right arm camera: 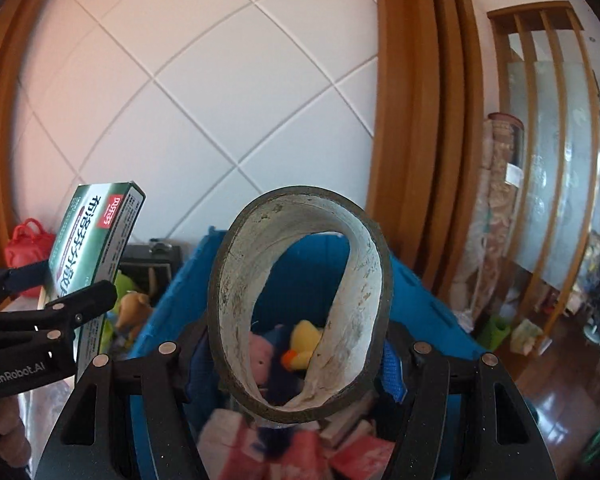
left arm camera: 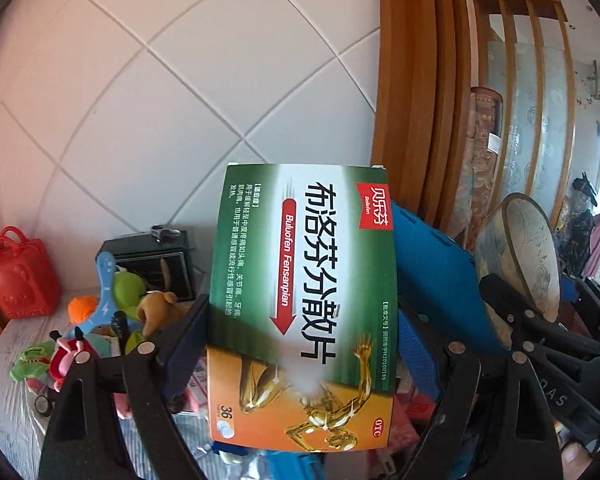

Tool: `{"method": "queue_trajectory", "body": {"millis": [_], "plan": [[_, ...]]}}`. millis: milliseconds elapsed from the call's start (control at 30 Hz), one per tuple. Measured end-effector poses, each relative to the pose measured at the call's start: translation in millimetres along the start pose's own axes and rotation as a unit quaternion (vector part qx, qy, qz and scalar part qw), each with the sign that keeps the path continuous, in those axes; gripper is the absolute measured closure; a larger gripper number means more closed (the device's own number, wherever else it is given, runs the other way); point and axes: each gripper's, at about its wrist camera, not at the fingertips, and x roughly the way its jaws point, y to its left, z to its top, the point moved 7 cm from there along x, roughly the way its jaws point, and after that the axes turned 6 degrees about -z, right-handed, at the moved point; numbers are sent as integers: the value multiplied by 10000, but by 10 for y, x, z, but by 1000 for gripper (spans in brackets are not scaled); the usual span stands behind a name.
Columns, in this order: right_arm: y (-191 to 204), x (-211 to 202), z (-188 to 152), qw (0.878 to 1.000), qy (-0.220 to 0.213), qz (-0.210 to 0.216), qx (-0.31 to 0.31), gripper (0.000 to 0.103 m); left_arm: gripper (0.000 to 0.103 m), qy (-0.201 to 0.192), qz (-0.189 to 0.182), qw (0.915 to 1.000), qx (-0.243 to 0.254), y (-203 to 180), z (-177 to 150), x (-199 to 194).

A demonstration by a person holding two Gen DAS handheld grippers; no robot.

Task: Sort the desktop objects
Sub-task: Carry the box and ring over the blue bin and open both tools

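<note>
- Our left gripper (left arm camera: 300, 344) pinches a medicine box (left arm camera: 304, 300) upright between its pads.
- Our right gripper (right arm camera: 296, 344) clamps a tape roll (right arm camera: 300, 300) above the blue bin (right arm camera: 432, 304).
- The bin holds a yellow duck toy (right arm camera: 304, 344) and a pink plush (right arm camera: 260, 356).

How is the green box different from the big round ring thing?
The medicine box is flat and rectangular; the tape roll is a hollow ring you can see through. The medicine box is bright green and orange with printed writing; the tape roll is dark-edged, whitish inside. The left gripper holds the medicine box, the right gripper the tape roll. Both are lifted up.
</note>
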Motion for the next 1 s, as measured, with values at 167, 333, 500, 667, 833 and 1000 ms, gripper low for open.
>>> {"method": "queue_trajectory", "body": {"millis": [167,333,500,667,833,1000], "plan": [[-399,283,-242,9986,400,-347,-22,37,16,490,-73,9984,266,-582,-104,321],[-648,497,-537,9955,738,-578,-168,37,16,1008,-50,9942,382,-816,-347,579],[-751,657,-722,9923,1001,-642,-349,37,16,1288,-50,9911,347,-904,-483,760],[-856,831,-820,9900,1181,-671,-384,37,15,1356,-101,9895,495,-938,-541,802],[-926,948,-892,9885,1331,-629,-358,35,15,1331,-31,9893,592,-983,-556,823],[-919,923,-929,9893,1304,-574,-316,12,15,1287,1,9903,518,-928,-540,787]]}}
